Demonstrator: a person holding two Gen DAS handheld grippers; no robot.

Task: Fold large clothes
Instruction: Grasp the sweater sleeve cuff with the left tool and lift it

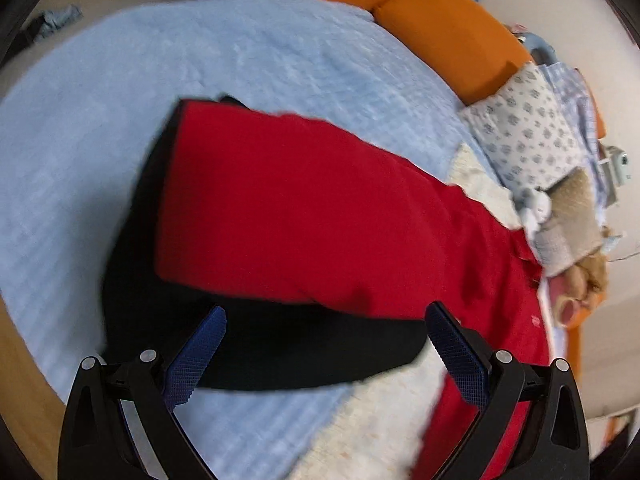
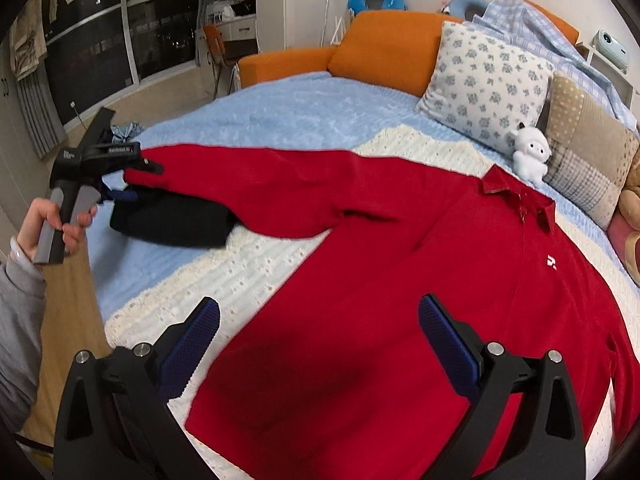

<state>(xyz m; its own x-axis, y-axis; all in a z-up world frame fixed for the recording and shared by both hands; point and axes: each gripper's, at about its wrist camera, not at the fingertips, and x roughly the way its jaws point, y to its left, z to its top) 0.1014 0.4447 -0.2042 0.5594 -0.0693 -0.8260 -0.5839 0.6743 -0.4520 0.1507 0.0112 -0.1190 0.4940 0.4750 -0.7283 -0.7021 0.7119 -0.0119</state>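
Note:
A red long-sleeved polo shirt (image 2: 420,300) lies face up on a cream knitted blanket (image 2: 248,264) on the bed. Its sleeve (image 2: 248,188) stretches left, lifted off the bed at its end. In the left wrist view the sleeve (image 1: 304,212) hangs just past my left gripper (image 1: 324,320), which is open with nothing between its blue pads (image 1: 196,356). The left gripper also shows in the right wrist view (image 2: 120,188), by the sleeve's cuff. My right gripper (image 2: 318,312) is open above the shirt's lower body, empty.
A dark folded garment (image 2: 172,220) lies under the sleeve on the light blue bedspread (image 2: 280,112). A floral pillow (image 2: 484,76), a white plush toy (image 2: 530,152), a patchwork cushion (image 2: 588,152) and orange cushions (image 2: 384,48) line the far side. The wooden bed edge (image 2: 68,308) is left.

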